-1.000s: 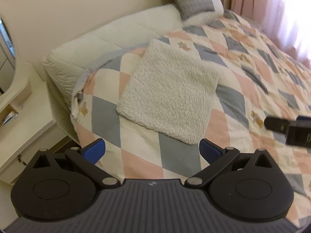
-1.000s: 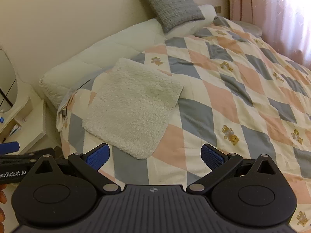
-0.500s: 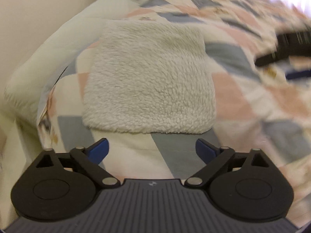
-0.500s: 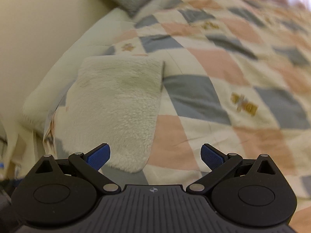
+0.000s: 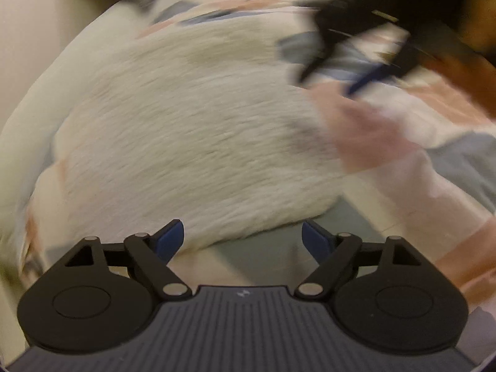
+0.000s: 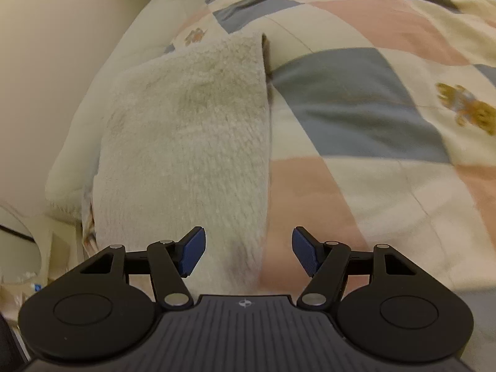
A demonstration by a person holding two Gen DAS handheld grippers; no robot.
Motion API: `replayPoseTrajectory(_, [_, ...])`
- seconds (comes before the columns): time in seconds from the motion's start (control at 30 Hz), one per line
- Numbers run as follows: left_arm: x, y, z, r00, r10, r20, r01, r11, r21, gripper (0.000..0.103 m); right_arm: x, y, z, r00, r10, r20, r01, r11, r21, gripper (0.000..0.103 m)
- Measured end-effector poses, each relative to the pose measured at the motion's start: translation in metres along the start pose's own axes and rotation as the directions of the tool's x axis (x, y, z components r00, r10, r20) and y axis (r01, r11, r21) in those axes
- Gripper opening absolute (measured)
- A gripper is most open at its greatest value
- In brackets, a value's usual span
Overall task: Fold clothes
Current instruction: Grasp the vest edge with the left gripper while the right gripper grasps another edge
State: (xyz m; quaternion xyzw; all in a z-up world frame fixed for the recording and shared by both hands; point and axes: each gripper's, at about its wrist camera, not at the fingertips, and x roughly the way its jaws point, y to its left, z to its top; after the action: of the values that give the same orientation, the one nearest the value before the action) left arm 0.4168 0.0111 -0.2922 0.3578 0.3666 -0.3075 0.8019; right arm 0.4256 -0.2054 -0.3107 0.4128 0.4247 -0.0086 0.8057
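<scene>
Folded fleece (image 6: 192, 142) lies flat on quilt (image 6: 356, 167), near its edge. Left gripper (image 5: 243, 238) wide open, empty, at fleece's near edge. Right gripper (image 6: 248, 252) wide open, empty, over fleece's near right corner.

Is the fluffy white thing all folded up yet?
It already looks like a neat folded square: the fluffy white garment lies flat on the checked quilt. Nothing is held; the left gripper and right gripper are open at its near edge. Any last fold remains.
</scene>
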Motion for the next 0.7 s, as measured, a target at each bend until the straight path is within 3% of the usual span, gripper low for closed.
replayPoseTrajectory(0.23, [0.038, -0.047, 0.007, 0.999, 0.022, 0.035, -0.026, 0.992, 0.121, 0.081, 0.017, -0.023, 0.055, 0.995, -0.024, 0.093, 0.021, 0.999, 0.037, 0.066])
replayPoseTrajectory(0.43, [0.062, -0.05, 0.005, 0.995, 0.078, 0.057, -0.088, 0.978, 0.19, 0.082, 0.029, -0.048, 0.097, 0.992, 0.049, 0.115, -0.056, 0.997, 0.055, 0.066])
replayPoseTrajectory(0.6, [0.062, -0.046, 0.003, 0.989, 0.142, 0.051, -0.15, 0.964, 0.22, 0.066, 0.061, -0.053, 0.125, 0.991, 0.117, 0.06, -0.121, 0.991, 0.061, 0.068])
replayPoseTrajectory(0.7, [0.062, -0.043, 0.002, 0.982, 0.181, 0.048, -0.187, 0.953, 0.238, 0.04, 0.082, -0.05, 0.135, 0.985, 0.169, 0.042, -0.173, 0.981, 0.092, 0.07])
